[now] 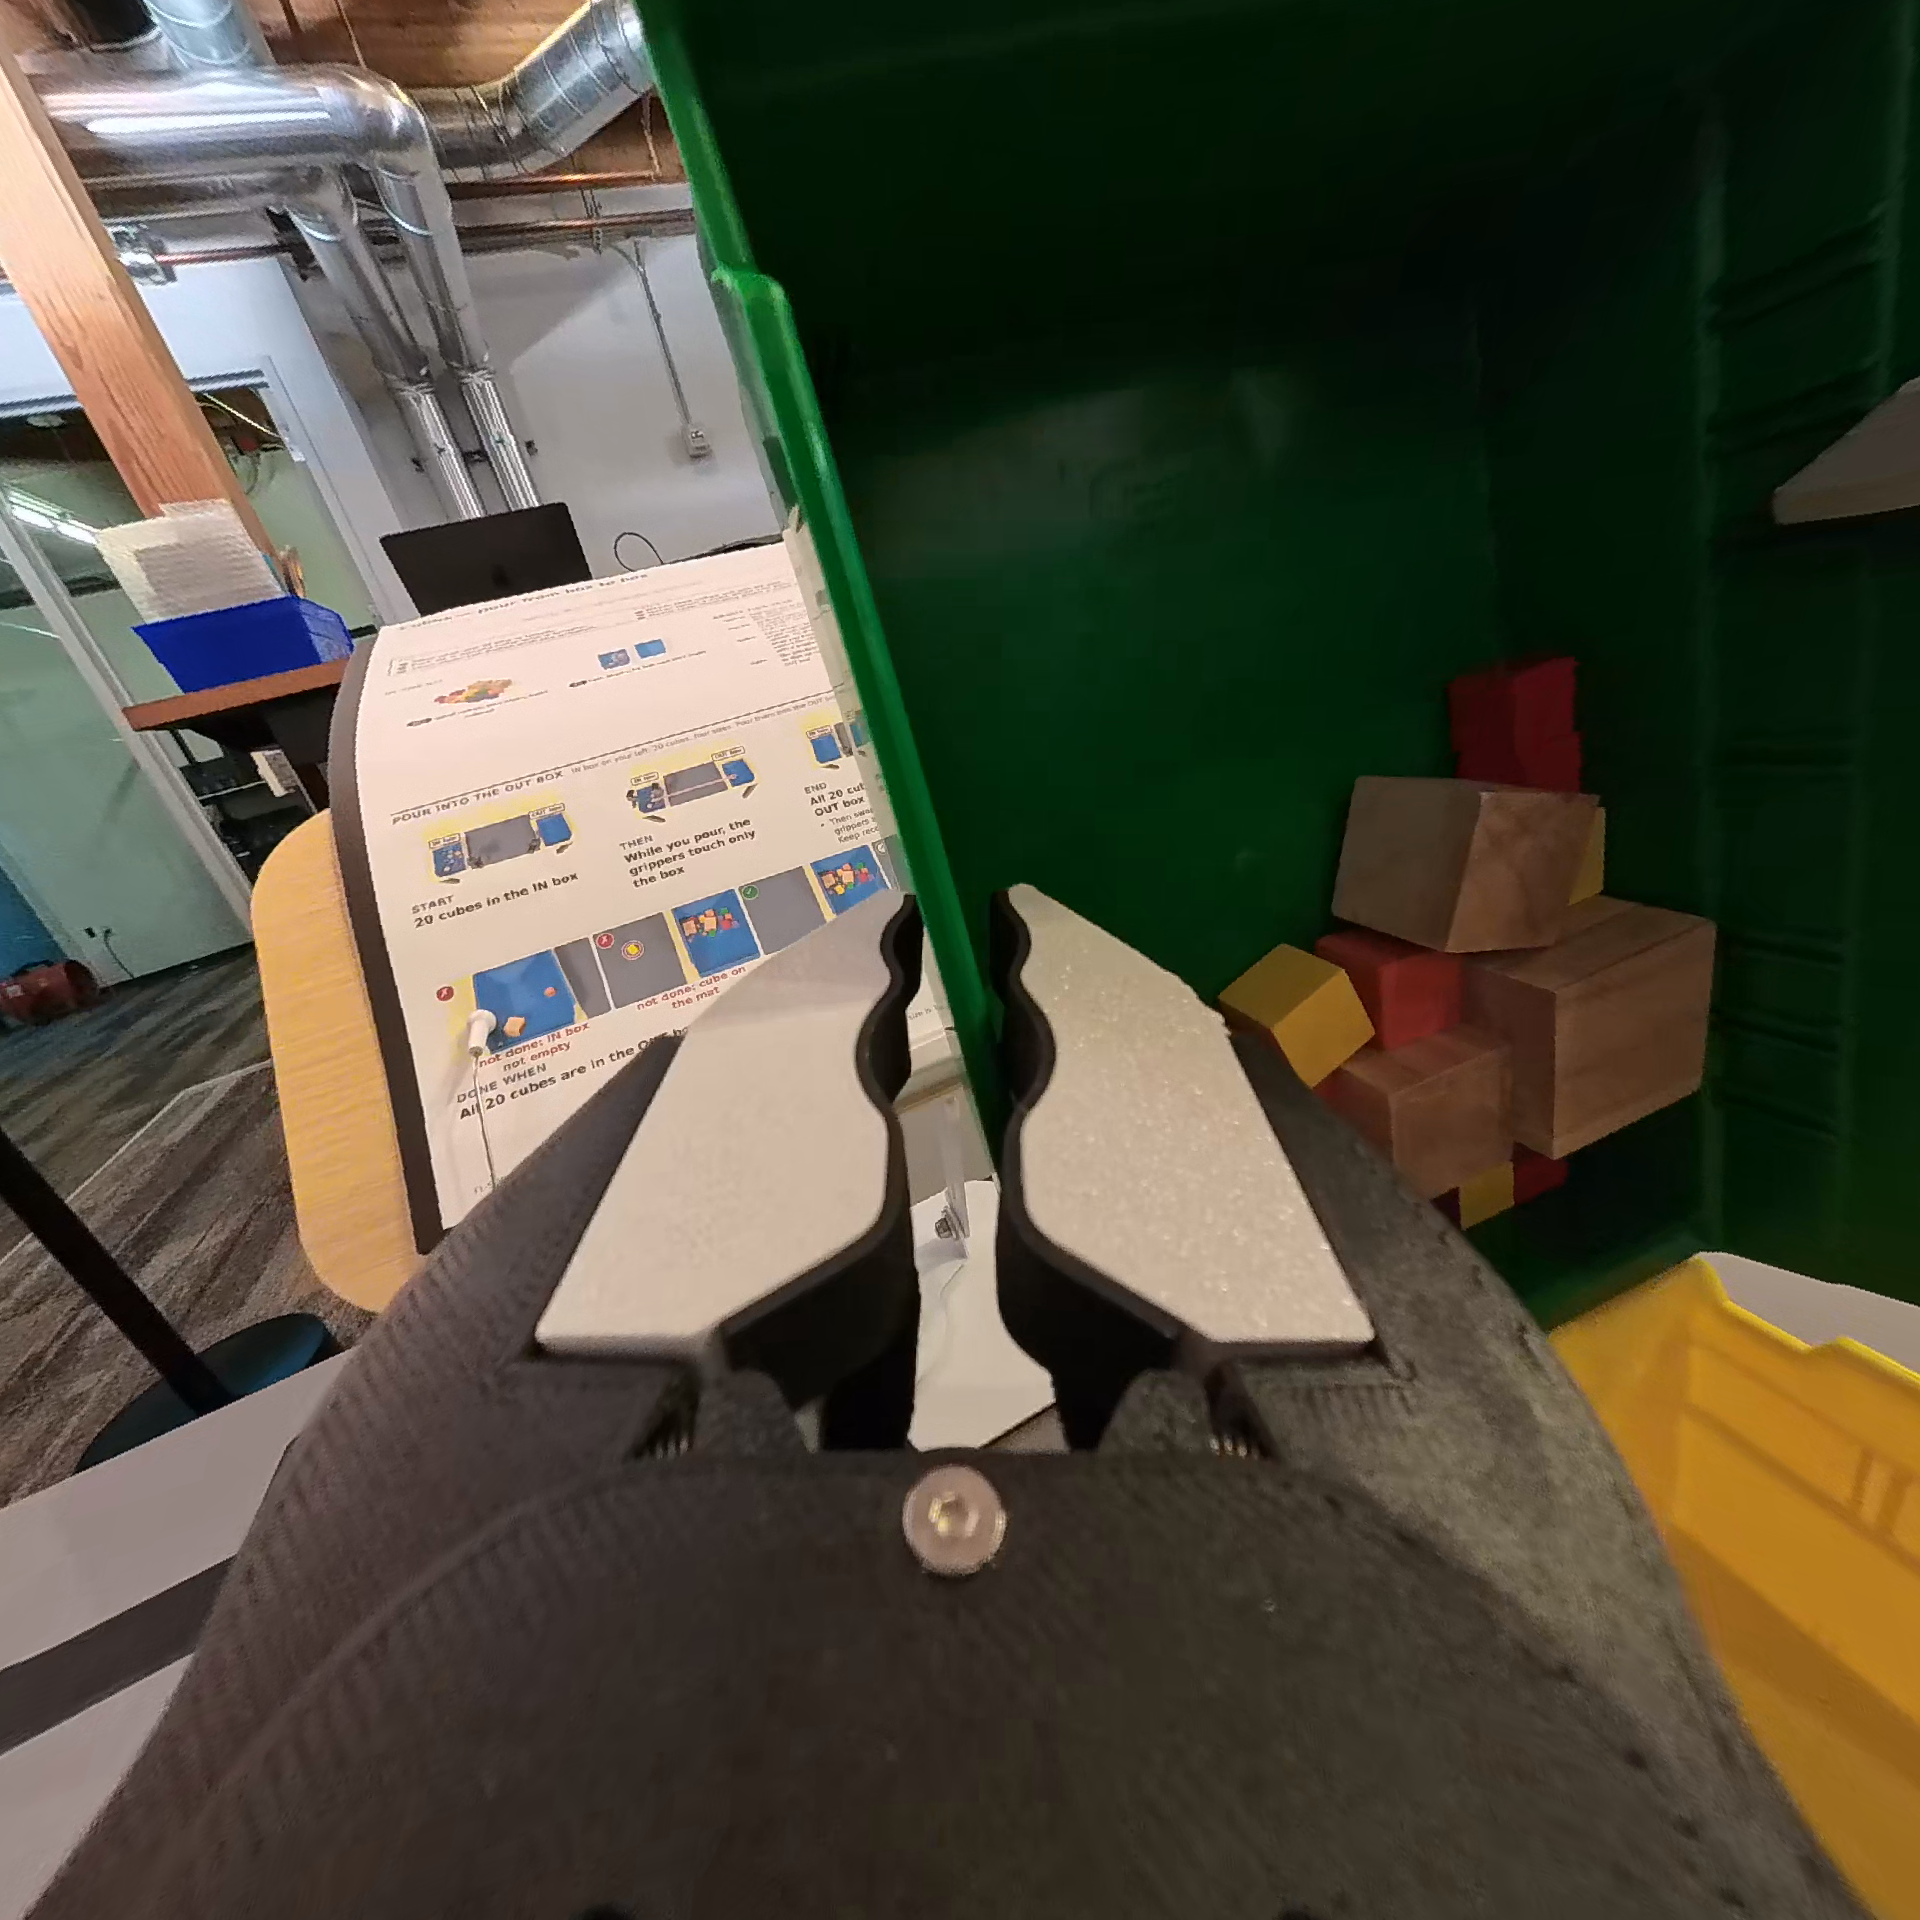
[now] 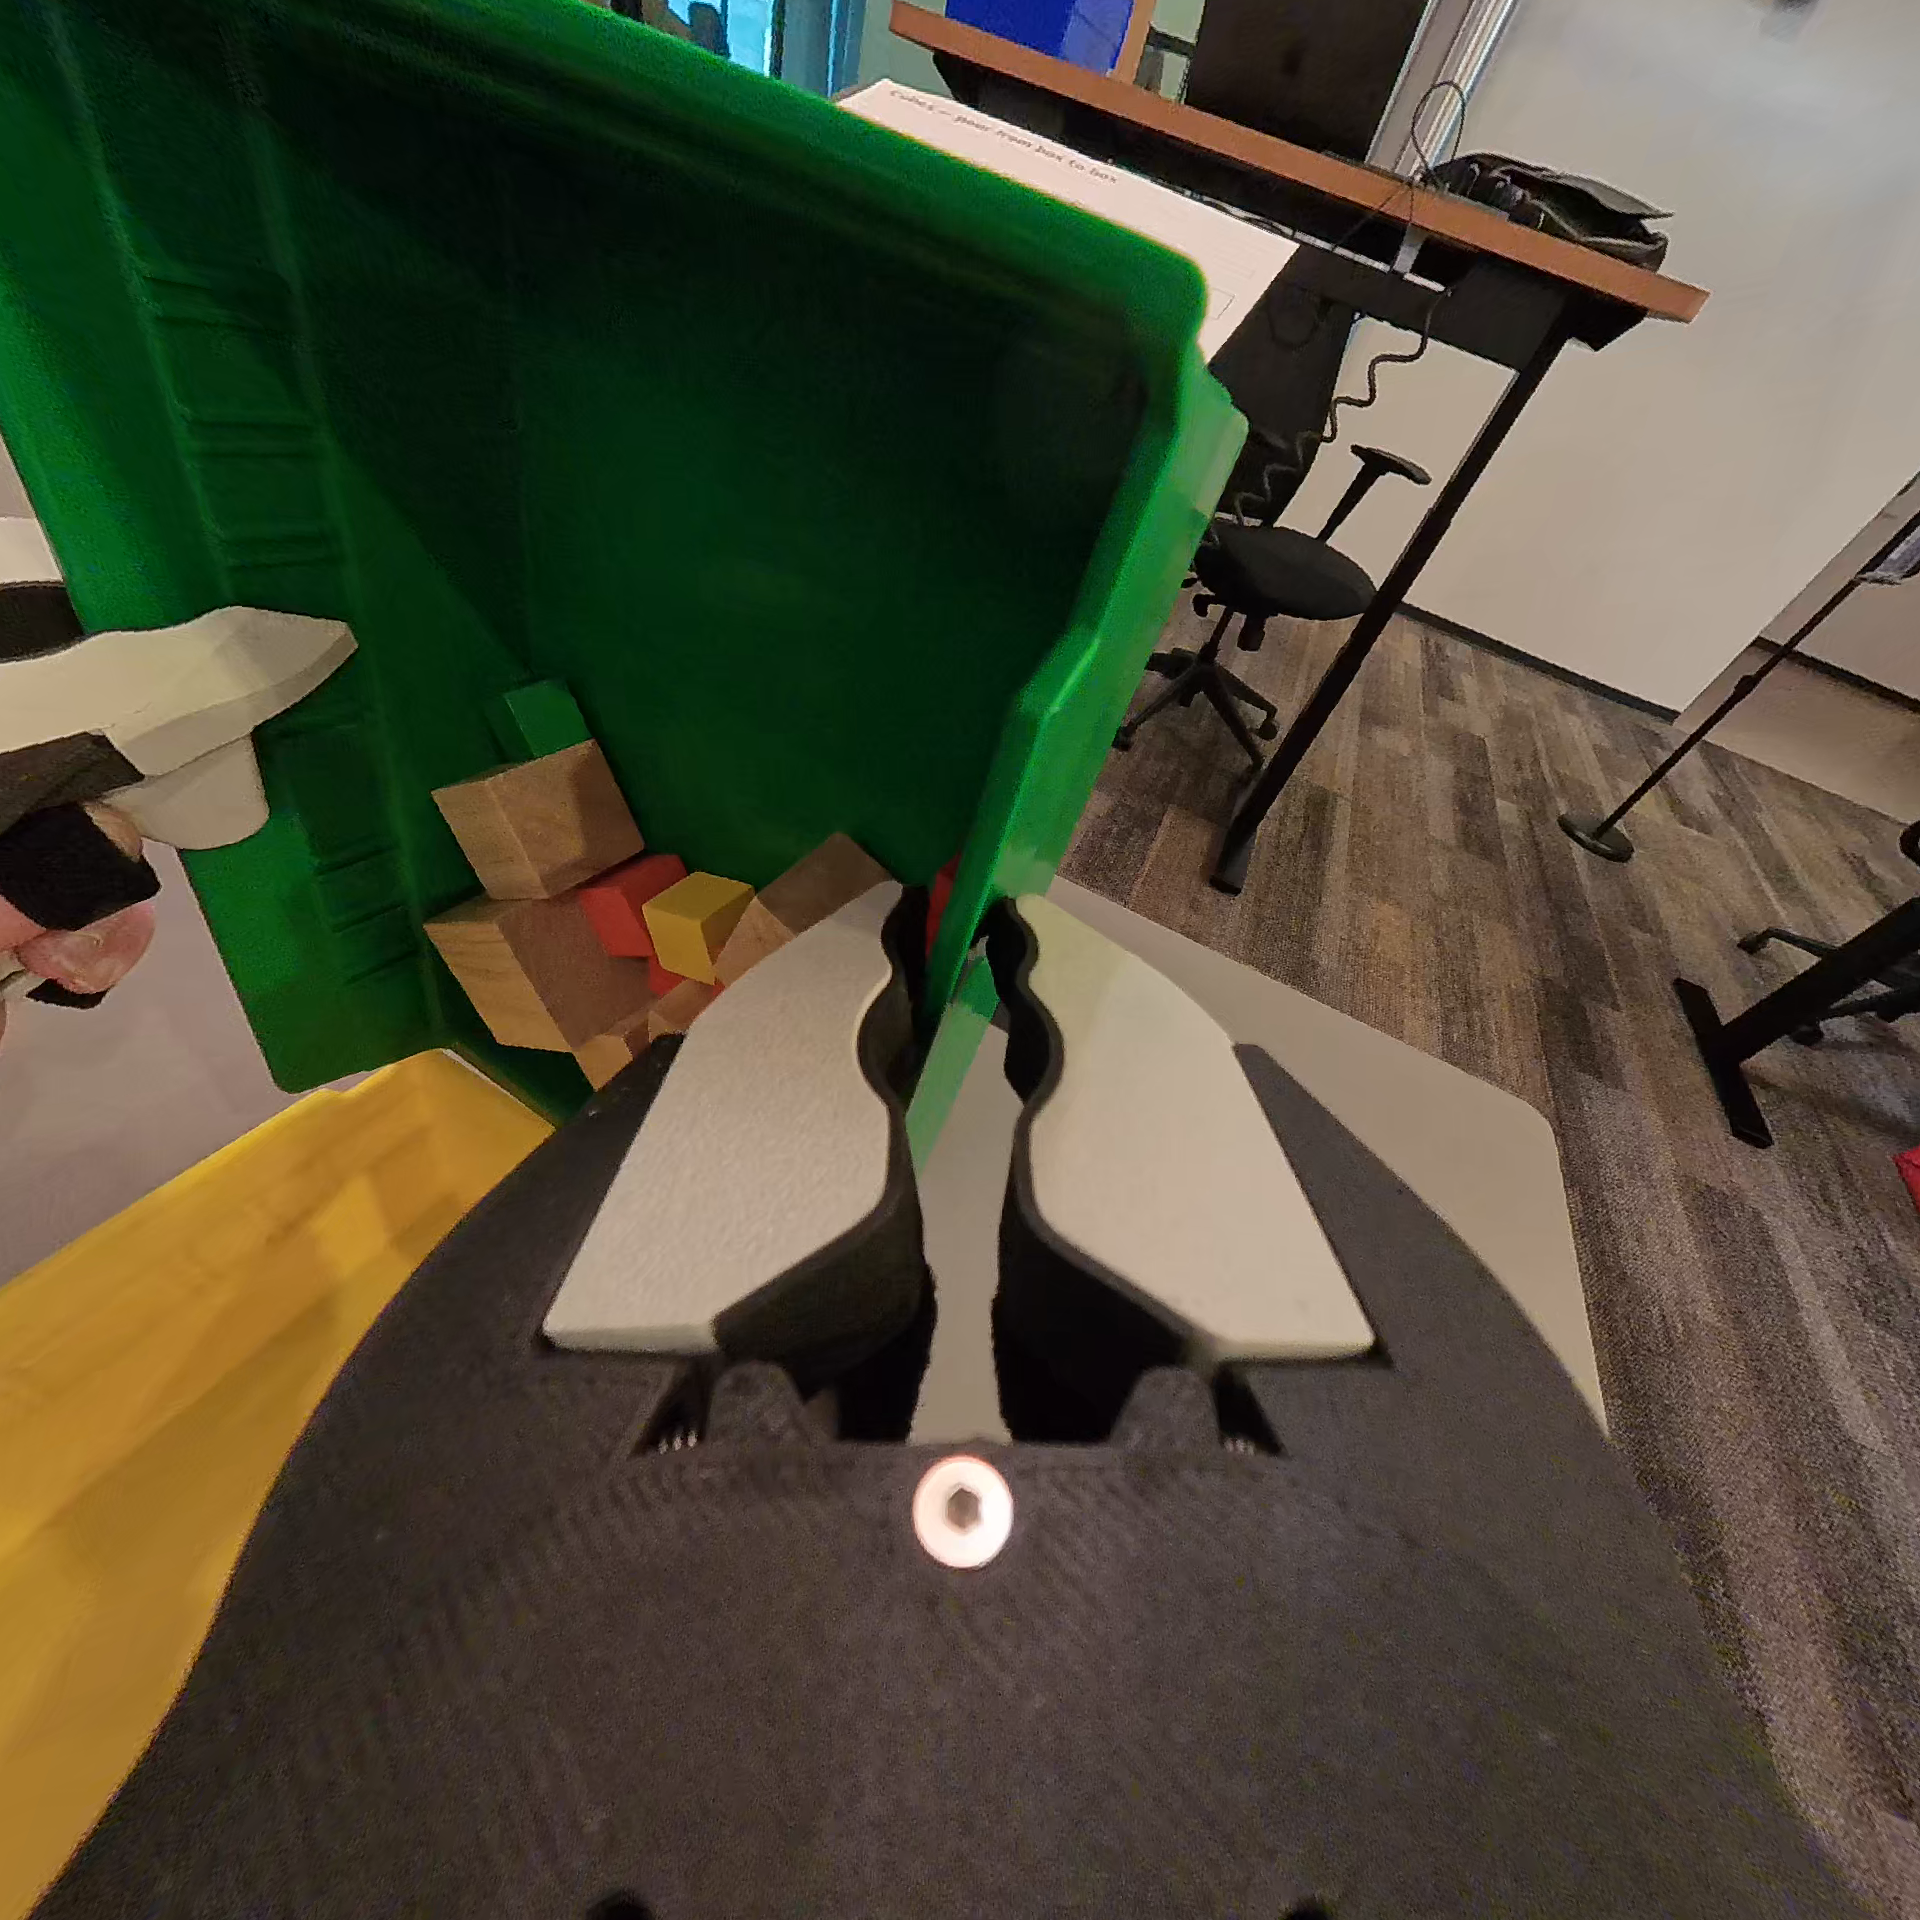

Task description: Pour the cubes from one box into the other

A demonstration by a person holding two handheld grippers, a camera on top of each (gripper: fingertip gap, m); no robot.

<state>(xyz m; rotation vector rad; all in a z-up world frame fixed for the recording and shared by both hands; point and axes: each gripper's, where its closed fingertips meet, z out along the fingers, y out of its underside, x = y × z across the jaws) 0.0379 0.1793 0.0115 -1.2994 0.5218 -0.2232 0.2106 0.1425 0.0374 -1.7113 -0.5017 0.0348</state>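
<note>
While the green box is tipped up on its side, both grippers pinch its walls. The left gripper has its jaws almost shut, with only a thin gap, and the box's left wall runs up through that gap. One finger is outside the wall and one is inside the box. The right gripper does the same on the other wall: its jaws are squeezed close, and the green wall sits between them.

Just past the left jaws, to their right, the cubes sit in a heap in the low corner of the green box. Some are plain wood, some red, some yellow. In the right wrist view the same heap lies just left of the jaws, with one small green cube on top. The cubes are touching each other and the box wall.

Below the green box, and beside both sets of jaws, is the yellow box, with its open side up. The low edge of the green box hangs over it.

Farther left of the right jaws, the other gripper's white finger pokes into the green box.

Behind the left jaws stands a big white printed sheet. Far beyond the right jaws are a desk and a black chair on the wood floor.
</note>
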